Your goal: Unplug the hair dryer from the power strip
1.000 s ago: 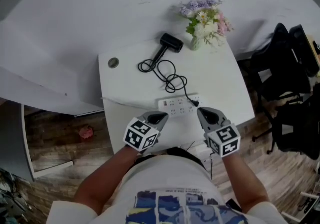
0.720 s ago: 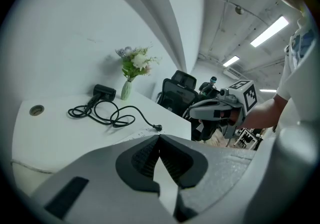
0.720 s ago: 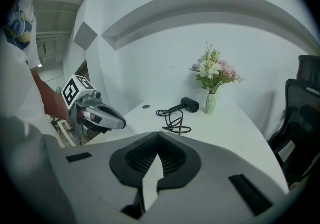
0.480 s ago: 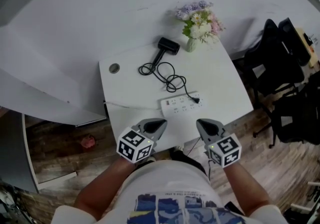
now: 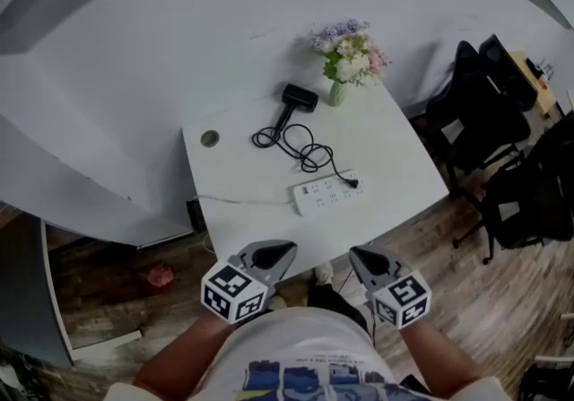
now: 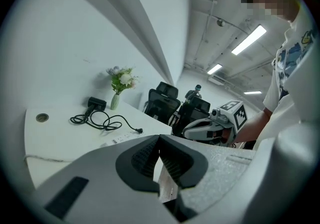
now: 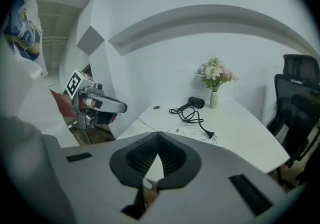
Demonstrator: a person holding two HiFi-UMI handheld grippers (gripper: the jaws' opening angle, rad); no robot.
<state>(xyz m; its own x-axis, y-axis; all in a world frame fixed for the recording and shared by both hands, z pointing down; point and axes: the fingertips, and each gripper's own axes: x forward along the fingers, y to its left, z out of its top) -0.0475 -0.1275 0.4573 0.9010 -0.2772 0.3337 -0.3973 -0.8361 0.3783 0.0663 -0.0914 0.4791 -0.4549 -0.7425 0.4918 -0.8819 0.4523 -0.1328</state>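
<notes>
Left gripper (image 5: 285, 252) and right gripper (image 5: 357, 256) both clenched, empty, short of white table (image 5: 395, 157); black corded plug (image 5: 352, 181) just beside long white power strip (image 5: 328, 195).

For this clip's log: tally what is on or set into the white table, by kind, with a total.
Hair dryer: 1
Power strip: 1
Vase of flowers: 1
Round grommet: 1
Total: 4

Black hair dryer (image 5: 299, 97) and black cord (image 5: 308, 154) at centre, white power strip (image 5: 330, 194), white table (image 5: 395, 148), pink, white and lilac flowers (image 5: 350, 49) above
</notes>
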